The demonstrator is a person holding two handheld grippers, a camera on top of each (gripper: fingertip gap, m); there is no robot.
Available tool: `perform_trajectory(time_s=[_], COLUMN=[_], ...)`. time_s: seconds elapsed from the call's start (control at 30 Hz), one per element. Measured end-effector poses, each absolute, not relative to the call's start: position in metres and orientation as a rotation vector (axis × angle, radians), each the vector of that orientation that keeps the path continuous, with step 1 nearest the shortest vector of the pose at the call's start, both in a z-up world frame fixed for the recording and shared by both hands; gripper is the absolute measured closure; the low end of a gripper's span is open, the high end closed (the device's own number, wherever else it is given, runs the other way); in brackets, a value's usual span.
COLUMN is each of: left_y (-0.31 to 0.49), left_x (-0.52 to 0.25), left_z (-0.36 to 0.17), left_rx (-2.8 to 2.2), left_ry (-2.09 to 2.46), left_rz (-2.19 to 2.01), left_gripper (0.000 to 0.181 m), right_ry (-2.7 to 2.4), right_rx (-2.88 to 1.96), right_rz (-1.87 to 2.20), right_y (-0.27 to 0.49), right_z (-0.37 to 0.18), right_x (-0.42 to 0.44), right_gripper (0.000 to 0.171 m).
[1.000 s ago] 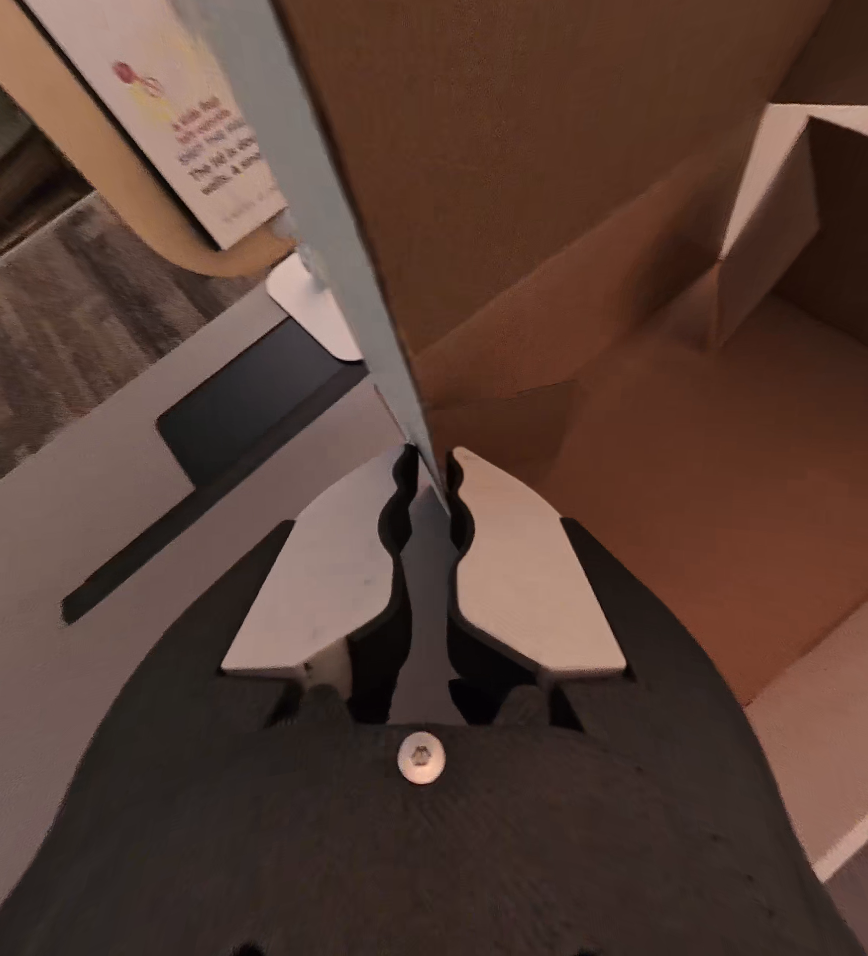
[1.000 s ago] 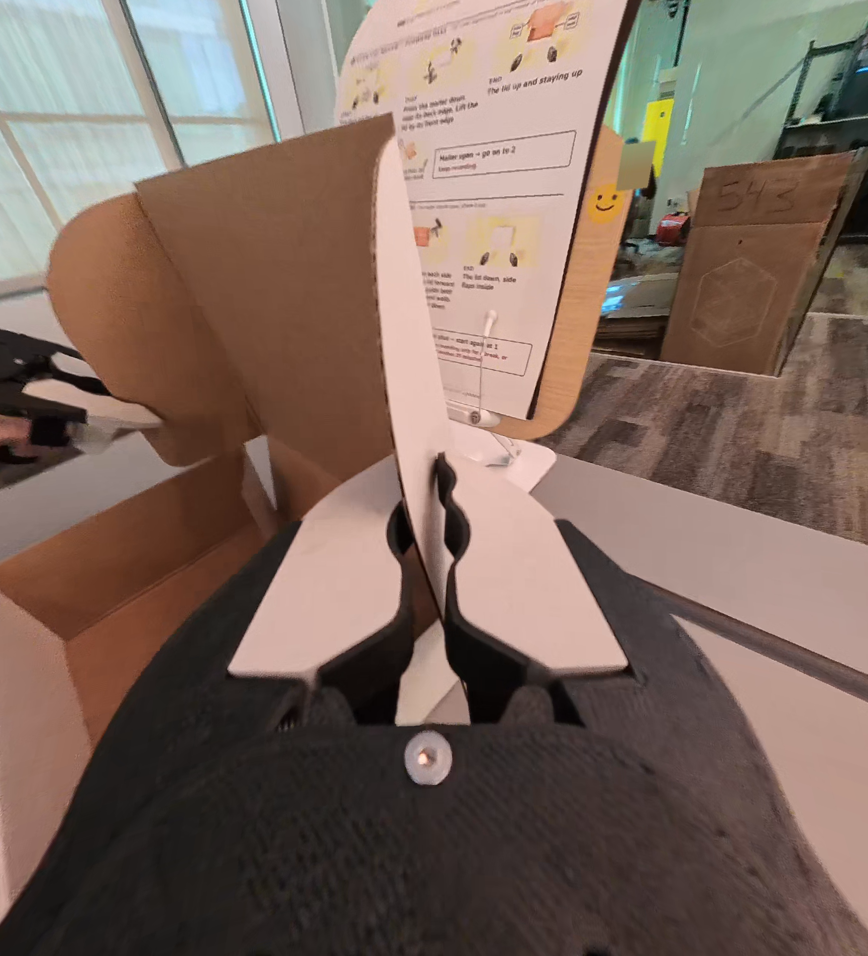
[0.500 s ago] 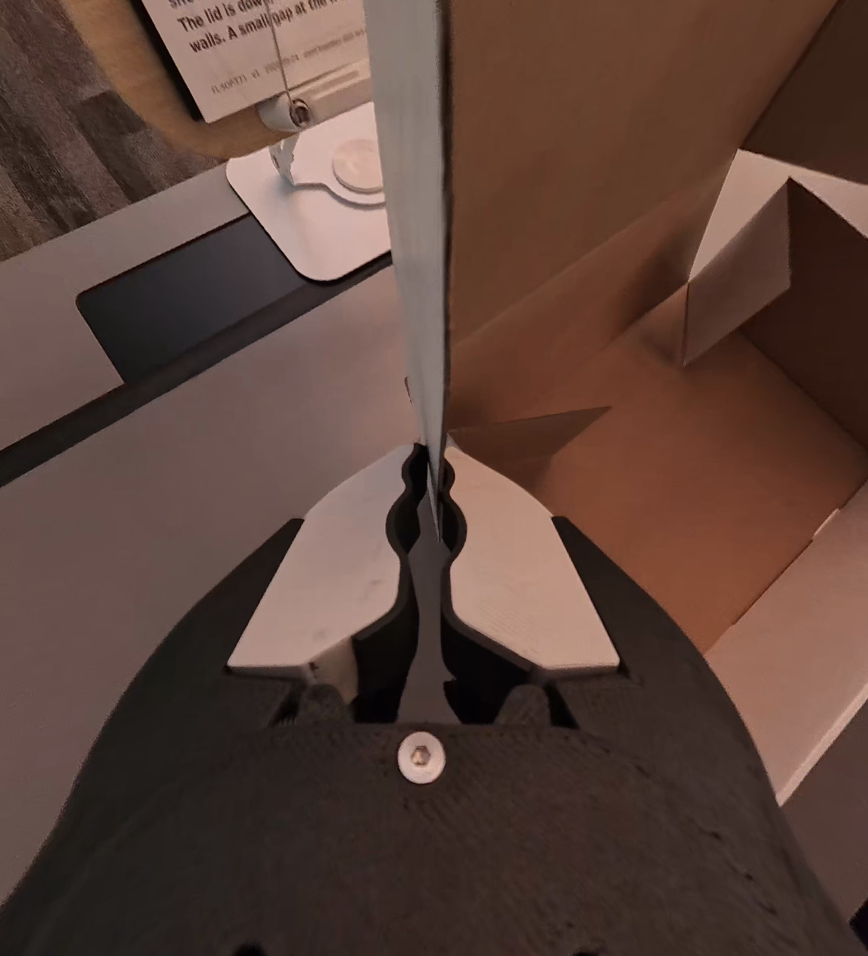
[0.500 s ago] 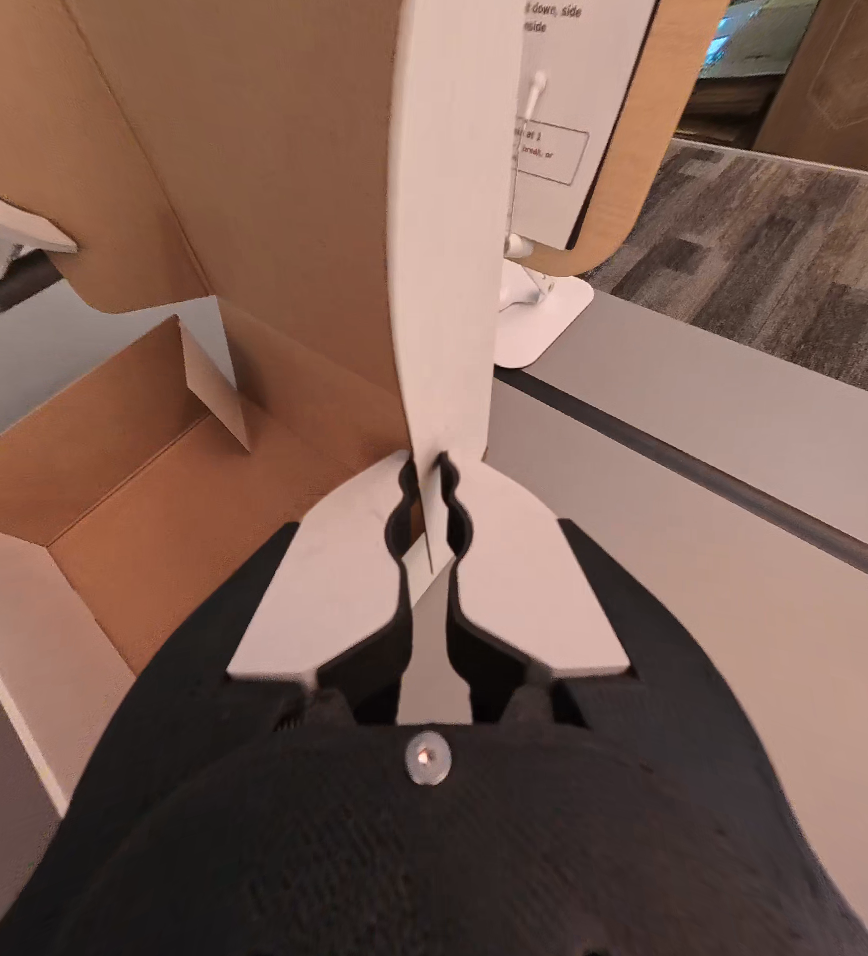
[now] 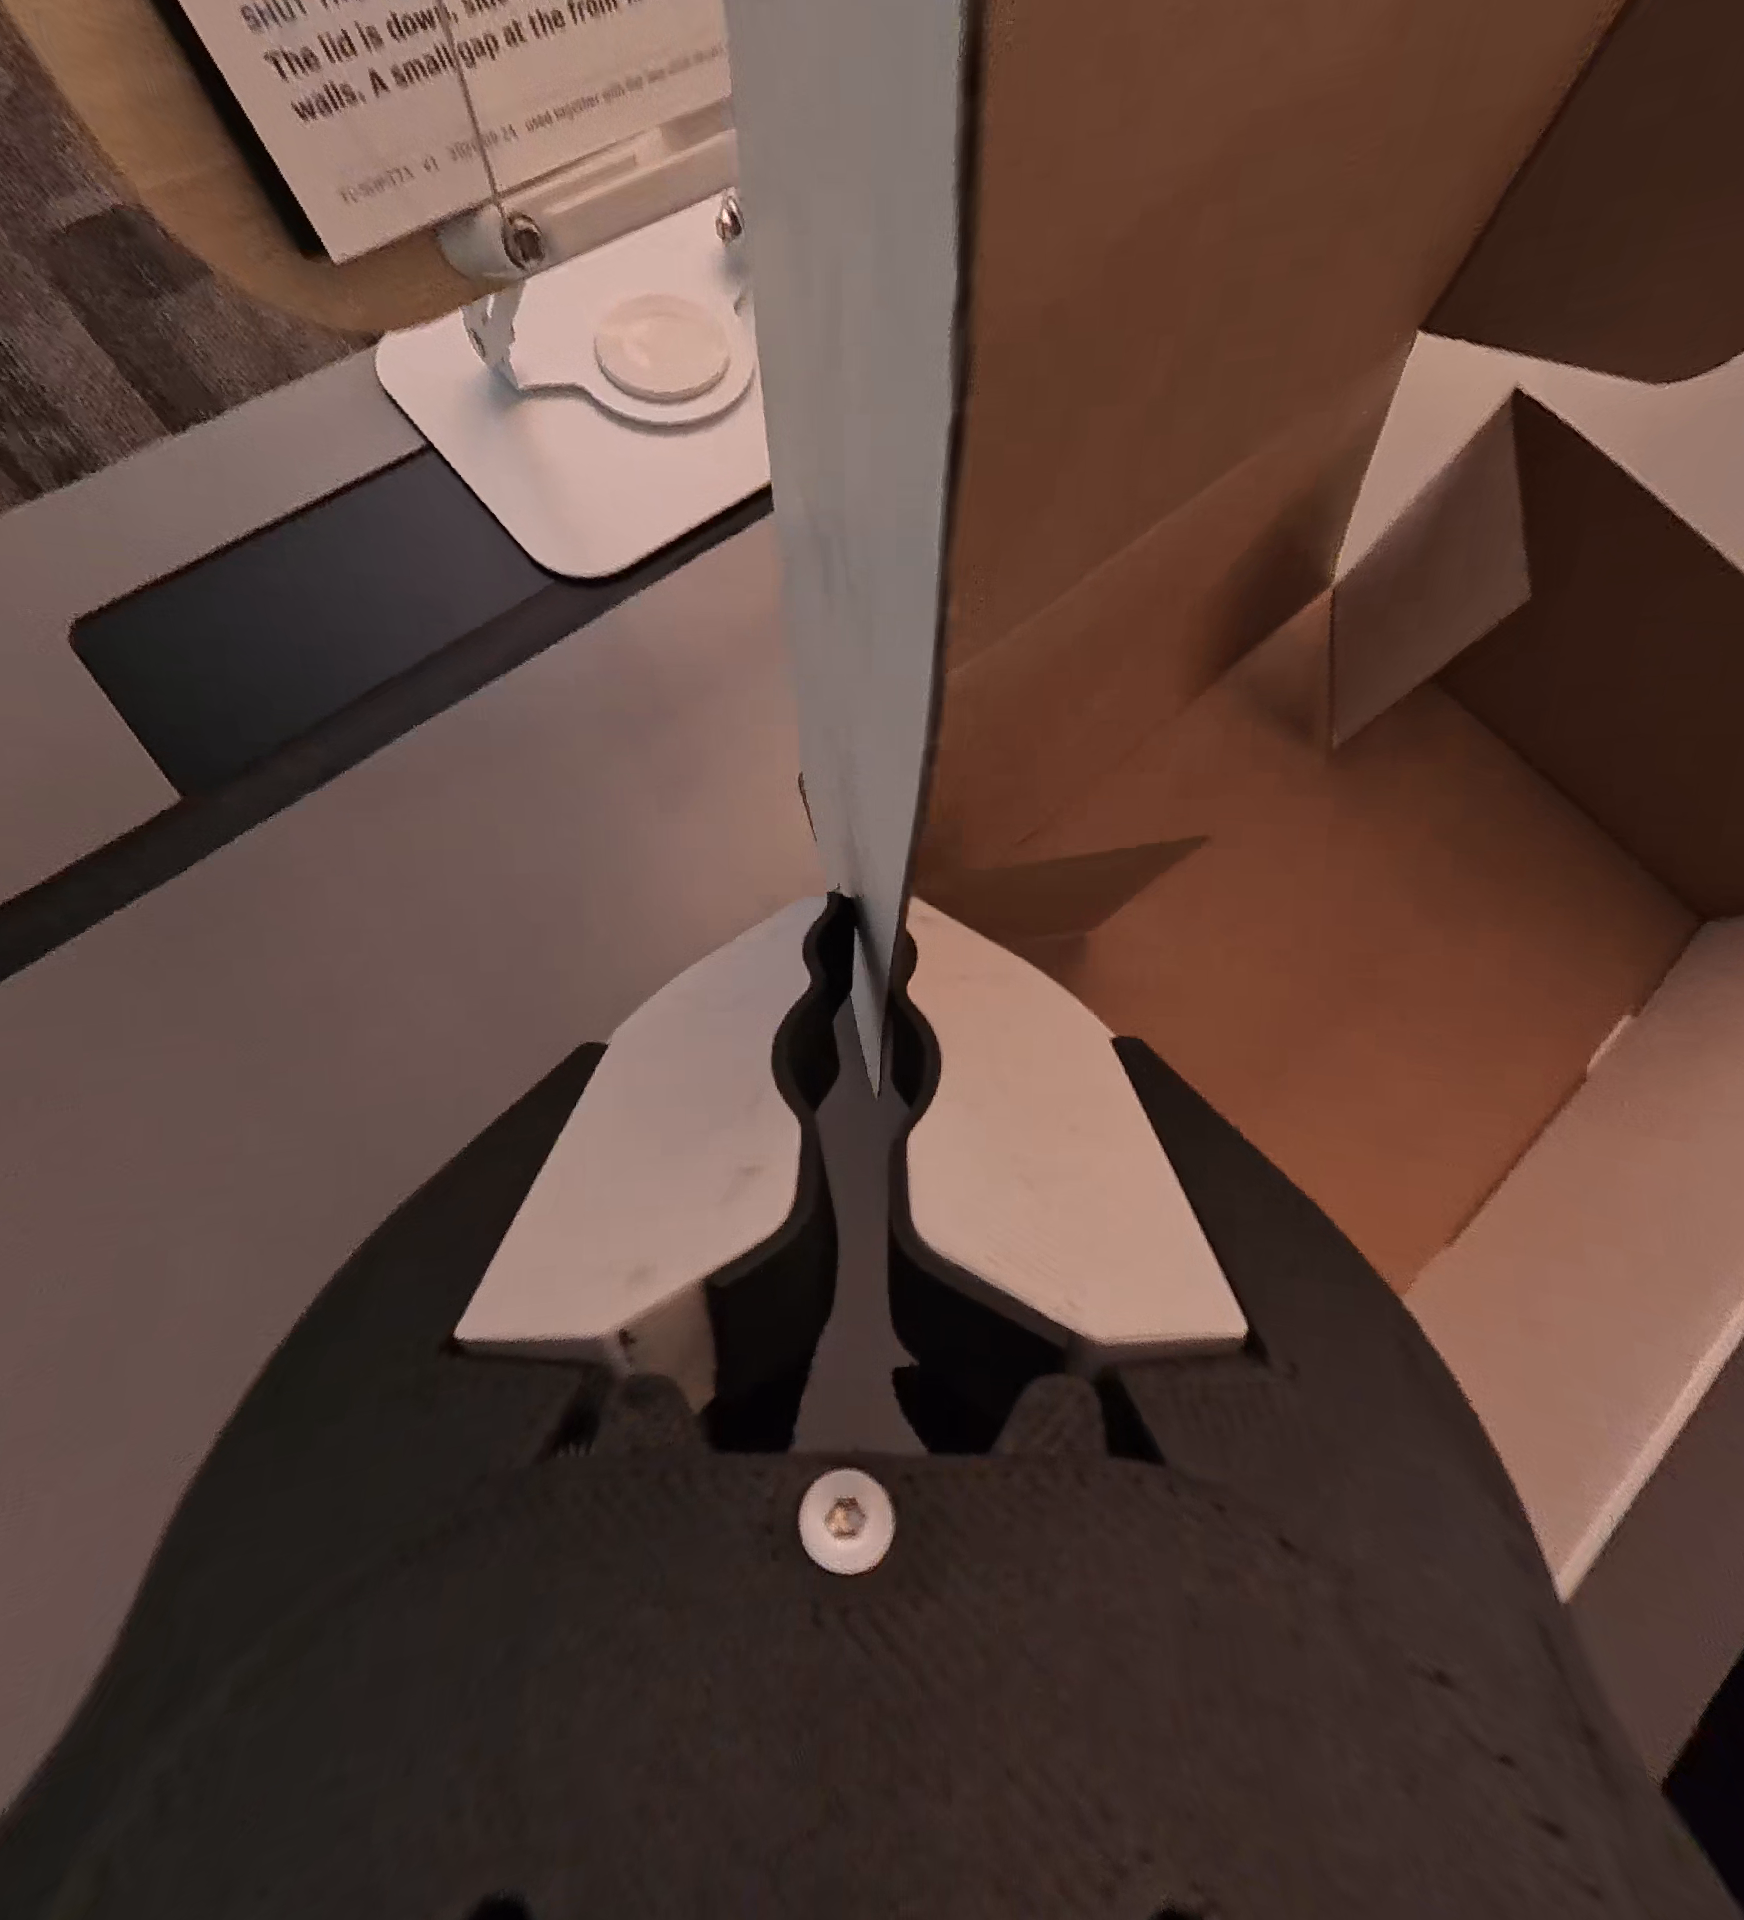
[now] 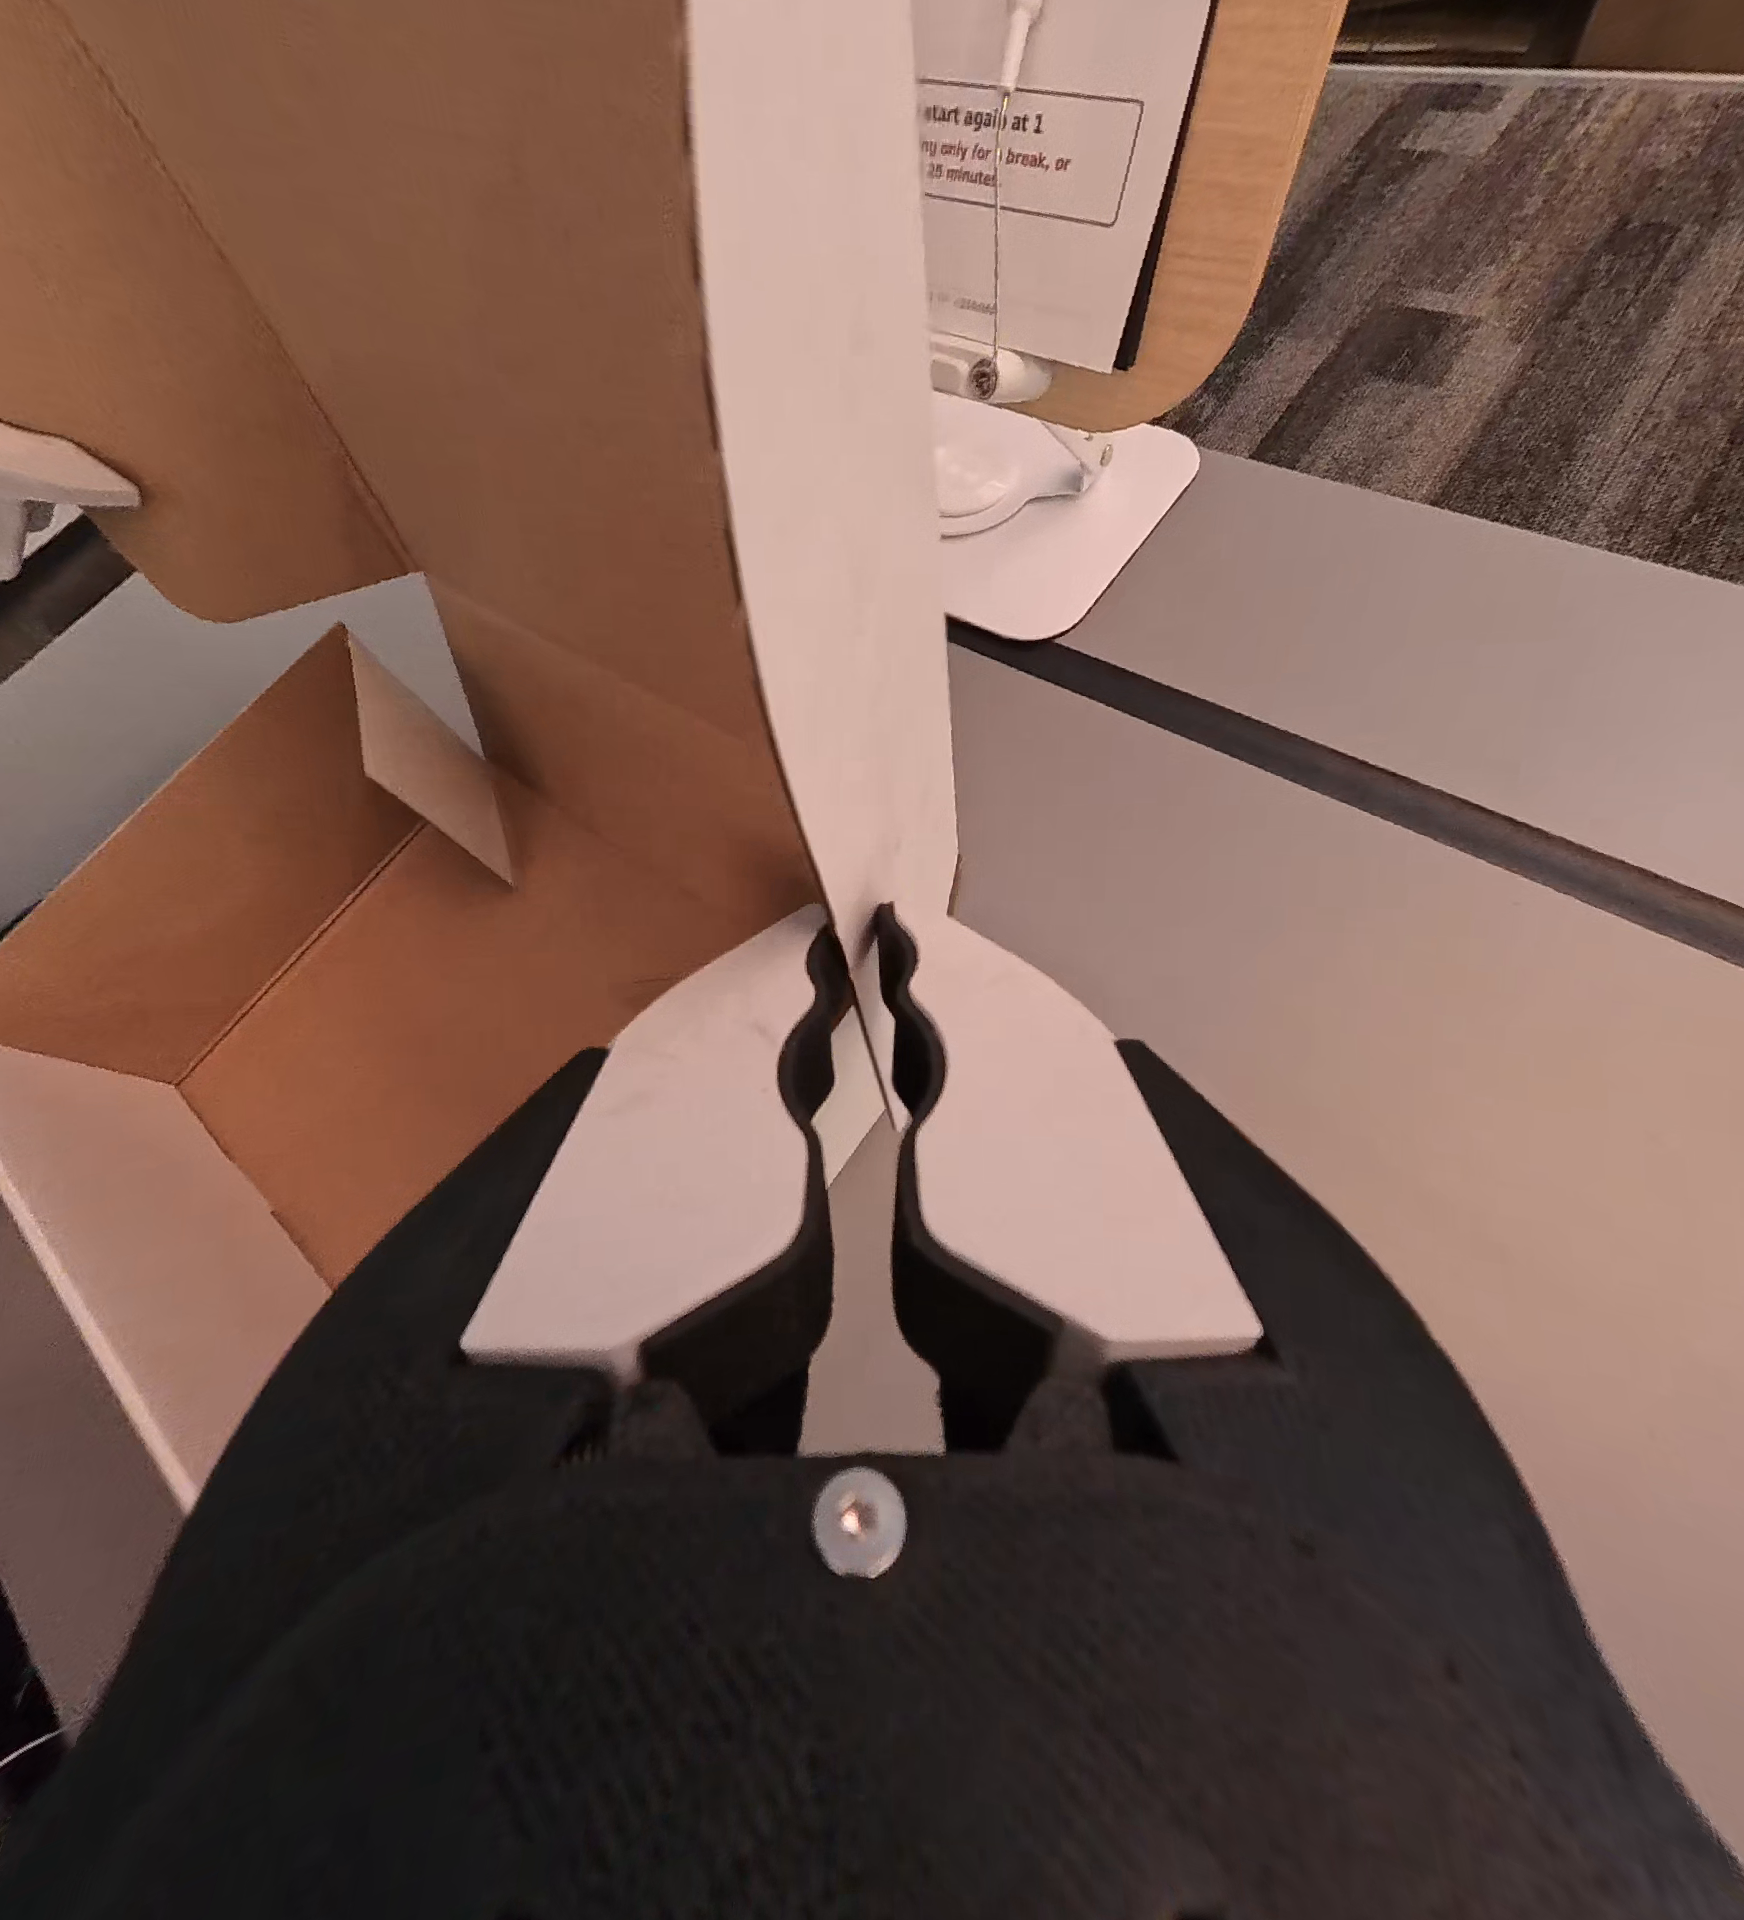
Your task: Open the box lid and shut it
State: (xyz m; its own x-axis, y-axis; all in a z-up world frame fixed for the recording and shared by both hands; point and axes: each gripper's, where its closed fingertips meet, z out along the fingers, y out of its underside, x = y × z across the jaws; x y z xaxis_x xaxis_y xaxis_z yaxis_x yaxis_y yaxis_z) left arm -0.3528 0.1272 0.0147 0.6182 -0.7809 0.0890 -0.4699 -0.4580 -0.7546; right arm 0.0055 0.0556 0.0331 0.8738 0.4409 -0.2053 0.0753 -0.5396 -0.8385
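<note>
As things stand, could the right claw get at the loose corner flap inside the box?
Probably not: the right claw is shut on the lid's side flap, while the corner flap sits across the open box.

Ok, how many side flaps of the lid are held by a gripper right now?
2. The left gripper pinches the left side flap; the right gripper pinches the right side flap. The lid stands upright.

Counted: one open cardboard box (image 5: 1367,1039) with one raised lid (image 6: 494,312), two grippers, one instruction sheet (image 6: 1044,187), one white stand (image 5: 577,436).
</note>
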Motion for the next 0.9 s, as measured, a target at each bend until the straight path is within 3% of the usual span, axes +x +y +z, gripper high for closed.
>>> perform_trajectory(time_s=[0.63, 0.9], left_y=[0.145, 0.158], left_x=[-0.337, -0.357], left_z=[0.02, 0.032], left_rx=[-2.003, -1.977], left_ry=[0.916, 0.808], left_rz=[-0.665, -0.608], left_gripper=[0.173, 0.154], right_ry=[-0.416, -0.428], right_rx=[-2.055, -1.998], right_rz=[0.433, 0.358], right_y=[0.073, 0.074], right_z=[0.024, 0.036], right_x=[0.003, 0.01], right_gripper=[0.156, 0.154])
